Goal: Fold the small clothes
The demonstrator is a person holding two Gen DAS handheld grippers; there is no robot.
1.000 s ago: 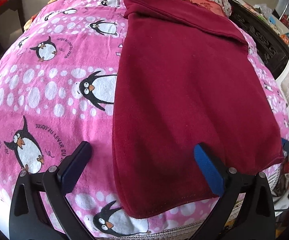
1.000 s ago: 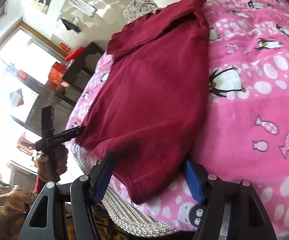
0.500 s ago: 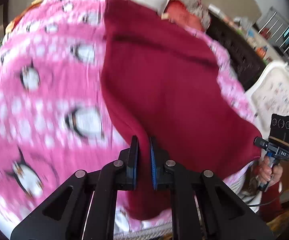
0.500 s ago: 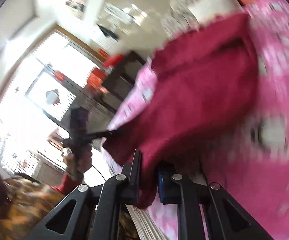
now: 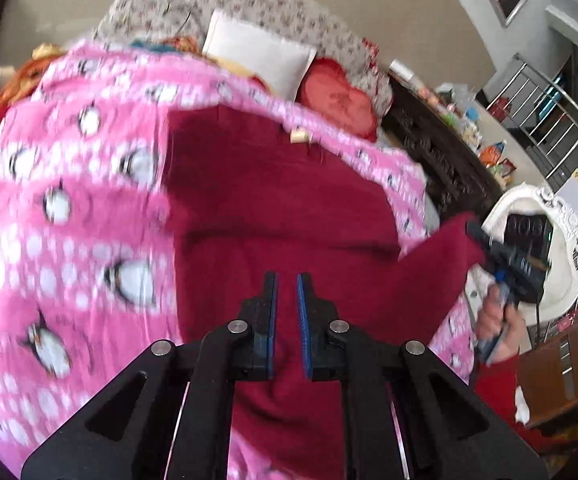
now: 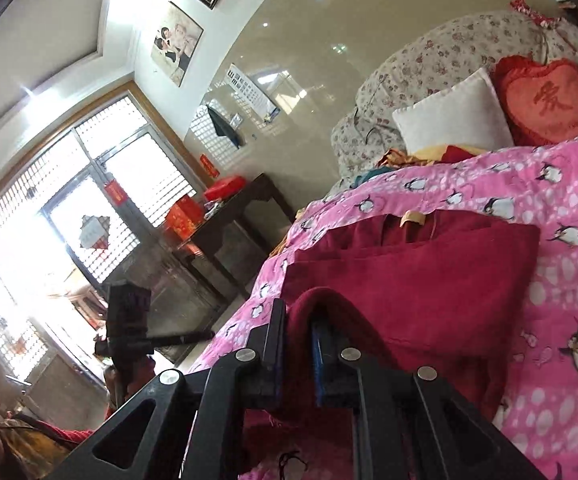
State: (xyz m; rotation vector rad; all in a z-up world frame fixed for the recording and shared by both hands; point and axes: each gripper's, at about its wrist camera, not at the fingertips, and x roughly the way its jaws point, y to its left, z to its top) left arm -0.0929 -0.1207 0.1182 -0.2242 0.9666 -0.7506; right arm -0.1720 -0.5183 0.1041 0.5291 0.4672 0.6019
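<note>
Now the maroon garment [image 5: 273,208], spread lengthwise on the penguin blanket [image 5: 69,216], is pinched at its near hem by both the left gripper [image 5: 287,300] and right gripper [image 6: 299,332], its far end lying straight ahead.

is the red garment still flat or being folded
Being folded: both grippers pinch the maroon garment's near edge, lifted over its far half.
</note>
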